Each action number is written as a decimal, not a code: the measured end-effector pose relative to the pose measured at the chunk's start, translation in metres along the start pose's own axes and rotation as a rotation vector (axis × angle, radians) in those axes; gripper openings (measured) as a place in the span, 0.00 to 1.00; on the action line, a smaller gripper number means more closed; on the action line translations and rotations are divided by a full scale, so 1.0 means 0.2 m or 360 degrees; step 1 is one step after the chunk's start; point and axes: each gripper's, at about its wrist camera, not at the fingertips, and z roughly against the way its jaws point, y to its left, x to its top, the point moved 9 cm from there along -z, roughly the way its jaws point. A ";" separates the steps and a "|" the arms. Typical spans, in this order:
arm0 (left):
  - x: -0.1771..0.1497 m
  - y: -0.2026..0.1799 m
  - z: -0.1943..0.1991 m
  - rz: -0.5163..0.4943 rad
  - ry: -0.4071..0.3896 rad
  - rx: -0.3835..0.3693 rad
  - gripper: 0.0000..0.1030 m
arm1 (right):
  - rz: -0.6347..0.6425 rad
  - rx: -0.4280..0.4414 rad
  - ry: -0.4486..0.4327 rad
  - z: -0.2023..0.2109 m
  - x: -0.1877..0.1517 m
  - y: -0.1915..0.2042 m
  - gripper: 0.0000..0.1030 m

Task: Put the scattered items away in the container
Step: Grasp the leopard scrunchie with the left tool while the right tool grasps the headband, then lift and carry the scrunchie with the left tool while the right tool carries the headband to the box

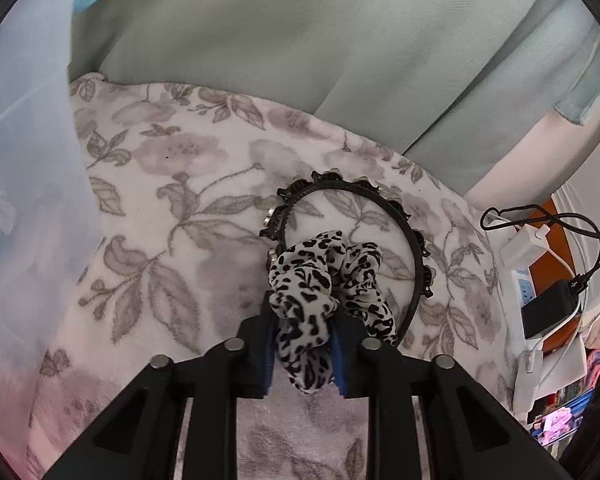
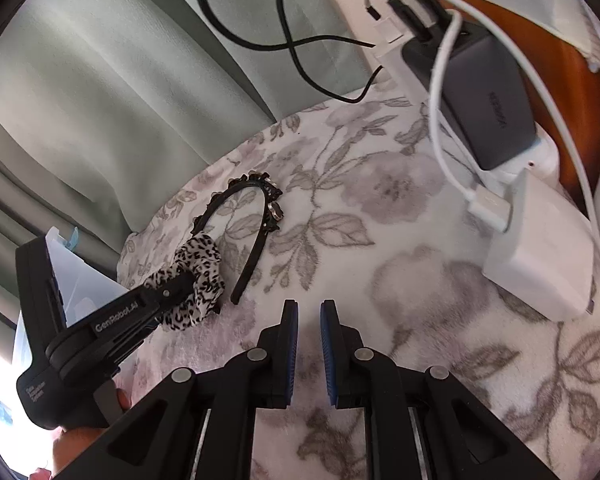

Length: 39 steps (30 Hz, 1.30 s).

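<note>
Floral fleece blanket (image 1: 172,208) covers the surface in the left wrist view, with pale green curtains (image 1: 300,40) hanging behind it at twelve o'clock. At six o'clock the left gripper (image 1: 305,344) is clamped on a leopard-print scrunchie (image 1: 320,280), the fabric bunched between its blue pads. Beyond the scrunchie, towards one o'clock, a black headband (image 1: 340,186) lies on the blanket, its arc curving round the scrunchie and partly under it. At three o'clock a power strip (image 1: 524,292) carries chargers and cables. From the right wrist view, the right gripper (image 2: 309,322) sits at six o'clock with its jaws drawn narrow, a slim gap between them and nothing in it, over bare blanket. At nine o'clock the left gripper grips the scrunchie beside the headband. A translucent plastic container (image 2: 80,280) shows behind it at the left edge. White and grey chargers (image 2: 536,248) crowd two o'clock.
</note>
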 end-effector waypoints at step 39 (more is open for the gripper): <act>-0.24 0.15 0.37 -0.0103 0.0076 0.0133 0.21 | 0.0425 -0.0458 0.0142 -0.17 0.06 0.14 0.17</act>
